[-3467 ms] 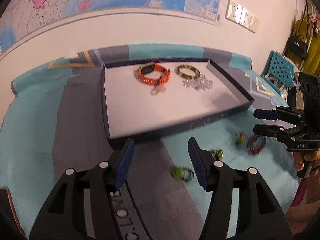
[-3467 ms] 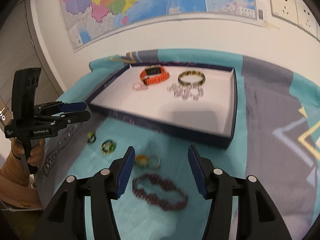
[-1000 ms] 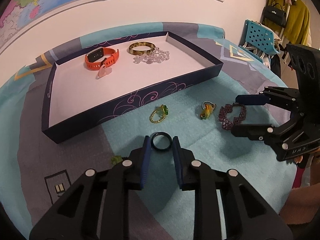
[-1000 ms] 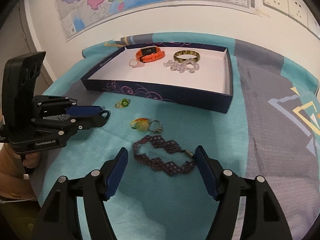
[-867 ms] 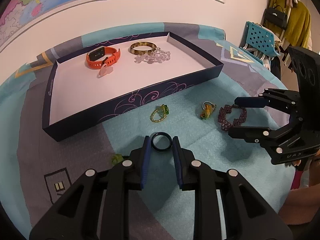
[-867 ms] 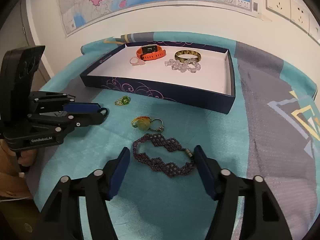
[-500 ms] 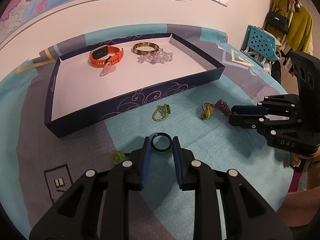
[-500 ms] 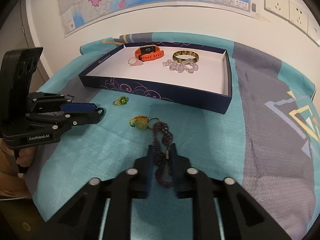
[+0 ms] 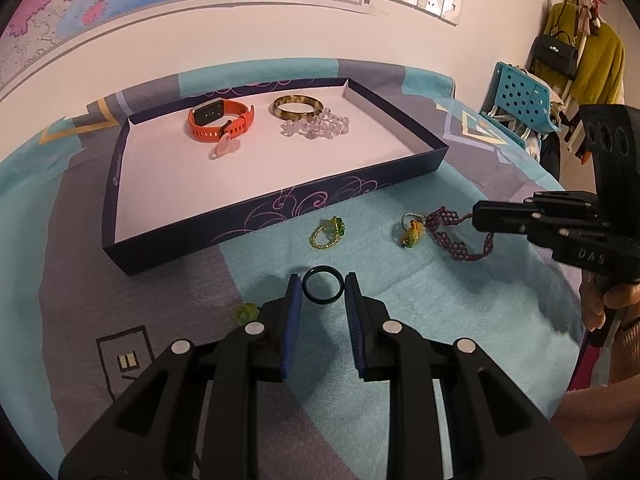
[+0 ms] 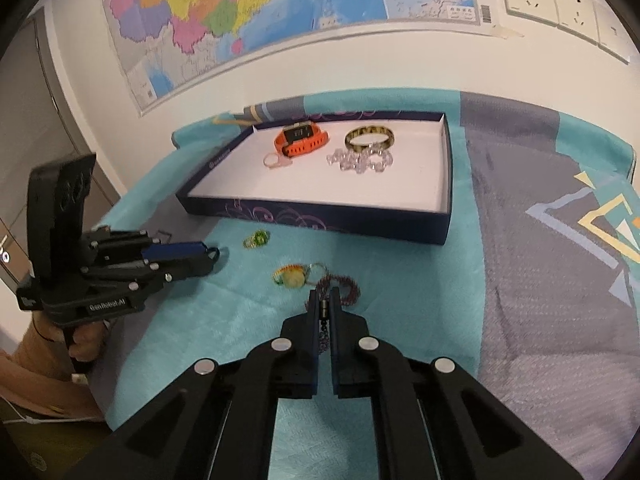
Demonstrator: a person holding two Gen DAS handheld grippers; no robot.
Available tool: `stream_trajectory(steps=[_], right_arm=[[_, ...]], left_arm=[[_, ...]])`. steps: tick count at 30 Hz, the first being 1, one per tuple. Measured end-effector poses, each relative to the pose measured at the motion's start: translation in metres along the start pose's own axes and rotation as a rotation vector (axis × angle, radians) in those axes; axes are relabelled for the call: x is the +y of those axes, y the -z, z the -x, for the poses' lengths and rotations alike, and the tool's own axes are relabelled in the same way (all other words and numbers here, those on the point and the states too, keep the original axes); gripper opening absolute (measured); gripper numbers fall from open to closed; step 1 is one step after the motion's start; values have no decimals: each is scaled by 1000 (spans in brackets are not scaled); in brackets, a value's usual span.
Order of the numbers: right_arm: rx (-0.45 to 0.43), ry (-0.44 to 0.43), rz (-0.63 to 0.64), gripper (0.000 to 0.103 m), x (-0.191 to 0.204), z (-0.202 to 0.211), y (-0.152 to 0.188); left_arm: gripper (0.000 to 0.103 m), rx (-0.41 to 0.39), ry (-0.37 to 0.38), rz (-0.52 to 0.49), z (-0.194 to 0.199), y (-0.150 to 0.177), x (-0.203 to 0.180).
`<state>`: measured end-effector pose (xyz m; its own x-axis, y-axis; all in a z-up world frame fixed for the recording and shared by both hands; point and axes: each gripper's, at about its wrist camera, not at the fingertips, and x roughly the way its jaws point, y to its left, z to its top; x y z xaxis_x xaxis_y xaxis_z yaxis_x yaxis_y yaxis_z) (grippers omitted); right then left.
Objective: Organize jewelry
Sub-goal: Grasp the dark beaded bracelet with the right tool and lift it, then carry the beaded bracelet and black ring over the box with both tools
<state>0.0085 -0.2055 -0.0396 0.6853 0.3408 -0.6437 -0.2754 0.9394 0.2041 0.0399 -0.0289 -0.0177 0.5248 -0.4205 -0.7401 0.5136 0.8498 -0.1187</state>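
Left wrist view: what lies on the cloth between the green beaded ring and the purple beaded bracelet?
The orange-yellow charm on a small metal ring lies between the green beaded ring and the purple beaded bracelet, beside the bracelet's near end. The left wrist view shows it.

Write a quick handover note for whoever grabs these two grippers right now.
Left gripper: shut on the dark ring, above the cloth.
Right gripper: shut on the purple beaded bracelet, one end lifted.
Already in the tray: orange watch, tortoiseshell bangle, clear bead bracelet, pale pink ring.
Left on the cloth: green beaded ring, orange-yellow charm, small green piece.
Next: drop both held pieces into the tray.
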Motion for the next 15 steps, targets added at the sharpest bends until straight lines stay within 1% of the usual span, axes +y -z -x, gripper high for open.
stream_trajectory(steps=[6,15], right_arm=[[-50,-15,-10,3,-1,14,-12],[-109,-15,20,3,3,29,-32]], left_arm=[[22,-20,-1,4,7,-3,2],[22,-47,-5,-6,16,-9,1]])
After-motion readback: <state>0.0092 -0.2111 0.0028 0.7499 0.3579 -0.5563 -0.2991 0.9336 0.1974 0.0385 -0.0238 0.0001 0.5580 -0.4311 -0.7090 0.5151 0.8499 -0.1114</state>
